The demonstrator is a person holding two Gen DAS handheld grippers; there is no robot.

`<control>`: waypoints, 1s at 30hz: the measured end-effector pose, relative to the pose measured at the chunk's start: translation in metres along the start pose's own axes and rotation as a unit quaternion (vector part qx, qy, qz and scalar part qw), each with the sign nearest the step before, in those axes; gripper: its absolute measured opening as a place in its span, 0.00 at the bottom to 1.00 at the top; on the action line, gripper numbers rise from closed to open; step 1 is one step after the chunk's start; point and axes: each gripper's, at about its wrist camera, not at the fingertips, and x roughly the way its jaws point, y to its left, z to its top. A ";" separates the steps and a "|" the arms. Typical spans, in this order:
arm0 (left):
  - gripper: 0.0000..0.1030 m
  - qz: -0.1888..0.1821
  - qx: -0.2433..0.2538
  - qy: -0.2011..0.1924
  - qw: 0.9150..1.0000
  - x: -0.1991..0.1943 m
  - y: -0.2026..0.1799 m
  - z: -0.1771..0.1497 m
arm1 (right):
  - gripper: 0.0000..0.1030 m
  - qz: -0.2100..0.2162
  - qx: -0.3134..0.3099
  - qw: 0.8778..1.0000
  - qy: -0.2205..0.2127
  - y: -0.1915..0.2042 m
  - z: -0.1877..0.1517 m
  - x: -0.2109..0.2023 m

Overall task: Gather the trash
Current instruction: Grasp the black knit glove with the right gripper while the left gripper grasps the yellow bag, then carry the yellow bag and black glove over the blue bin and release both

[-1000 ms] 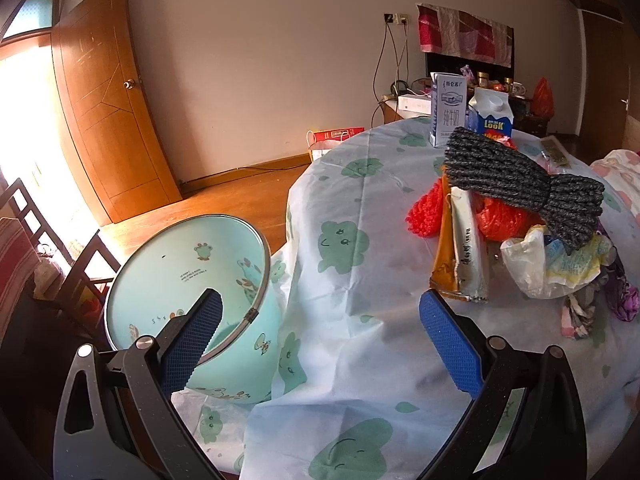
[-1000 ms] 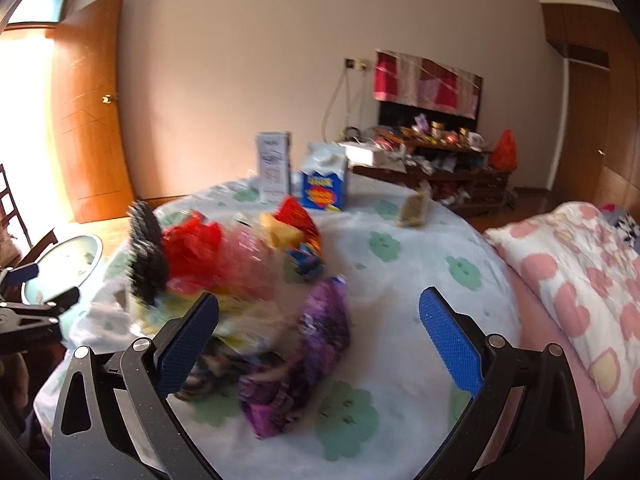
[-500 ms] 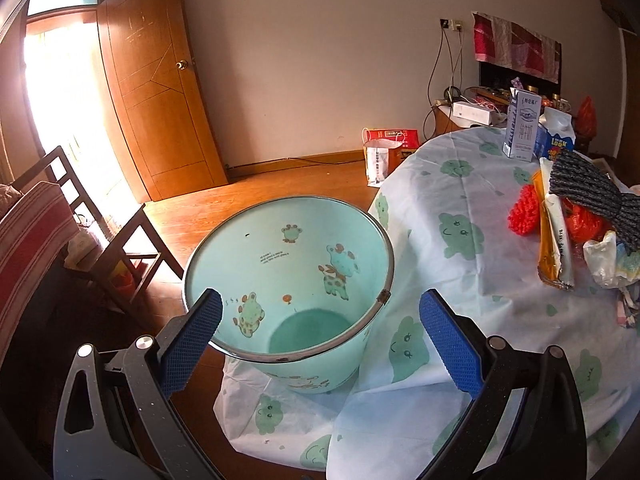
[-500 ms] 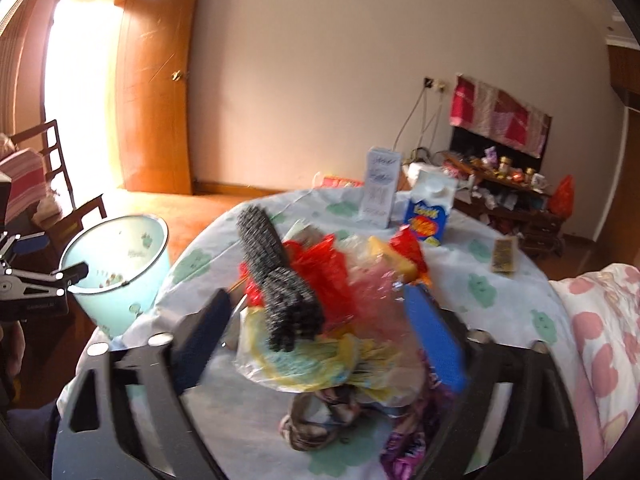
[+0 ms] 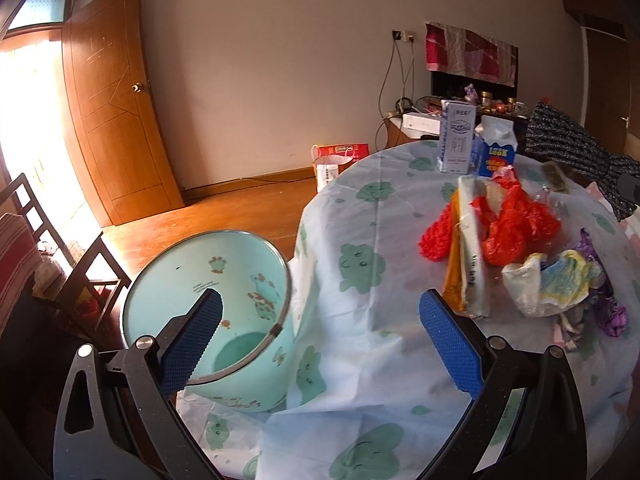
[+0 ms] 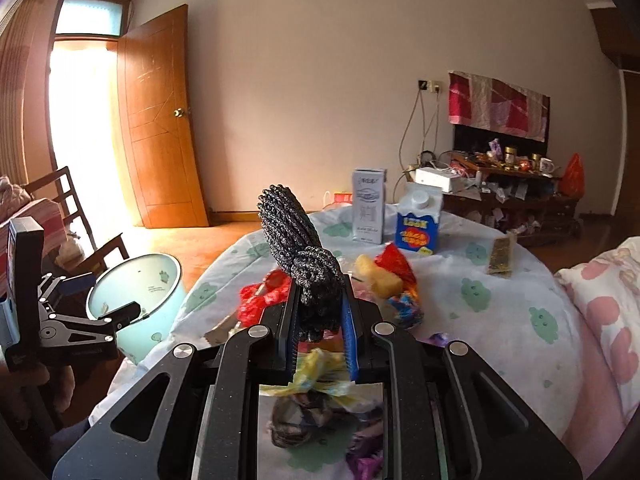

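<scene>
One round desk (image 5: 360,352) under a white plastic cloth printed with green smiling clouds, biggest thing in both views. One pale mint plastic bin with cartoon animals and a metal rim (image 5: 224,304), on the floor just beside the desk edge, tilted with its mouth toward the left camera; seen also from the right side (image 6: 136,296). One open brown wooden door (image 5: 116,120) at back left.

Trash pile on the desk, near the right side: one grey-black knitted roll (image 6: 304,264), one crumpled red plastic bag (image 5: 516,224), one red mesh piece (image 5: 434,240), one long white-and-orange flat packet (image 5: 470,256), one crumpled clear bag with yellow-blue print (image 5: 552,284), one purple foil wrapper (image 5: 612,312). Behind the pile two cartons stand upright, touching or nearly: one tall white-grey carton (image 5: 456,144), one blue-white gable-top carton (image 5: 496,152). One flat dark-gold packet (image 6: 502,256) lies apart on the far side.

Two tools. Left tool (image 5: 320,340): blue pads spread wide, holding nothing, hanging over the desk edge with the left pad in front of the bin mouth. Right tool (image 6: 318,340): pads pressed in on the lower end of the knitted roll, pinching it; the roll sticks up and leans back-left above the pile, its upper end flared, ribbed texture, dark speckled grey. In the left view it shows at the far right edge, raised over the desk.
</scene>
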 end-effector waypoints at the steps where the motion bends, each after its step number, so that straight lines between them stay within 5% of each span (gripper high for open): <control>1: 0.94 -0.008 0.004 -0.003 1.000 -0.001 -0.009 0.002 | 0.18 -0.011 0.003 1.000 -0.001 -0.008 -0.002 -0.006; 9: 0.93 -0.069 0.048 -0.008 0.996 0.002 -0.078 0.009 | 0.19 -0.090 0.034 0.995 0.022 -0.076 -0.049 -0.035; 12: 0.84 -0.082 0.064 0.003 0.995 0.009 -0.097 0.006 | 0.19 -0.098 0.041 0.994 0.025 -0.087 -0.060 -0.035; 15: 0.54 -0.109 0.073 0.027 0.991 0.018 -0.111 0.003 | 0.19 -0.096 0.048 0.994 0.027 -0.092 -0.067 -0.032; 17: 0.22 -0.126 0.074 0.034 0.989 0.021 -0.116 0.001 | 0.19 -0.095 0.046 0.994 0.026 -0.093 -0.070 -0.031; 19: 0.04 -0.139 0.077 0.037 0.987 0.019 -0.121 -0.001 | 0.19 -0.095 0.045 0.994 0.024 -0.093 -0.071 -0.030; 30: 0.01 -0.142 0.055 -0.029 0.988 -0.029 -0.091 0.019 | 0.19 -0.088 0.047 0.995 0.007 -0.089 -0.060 -0.041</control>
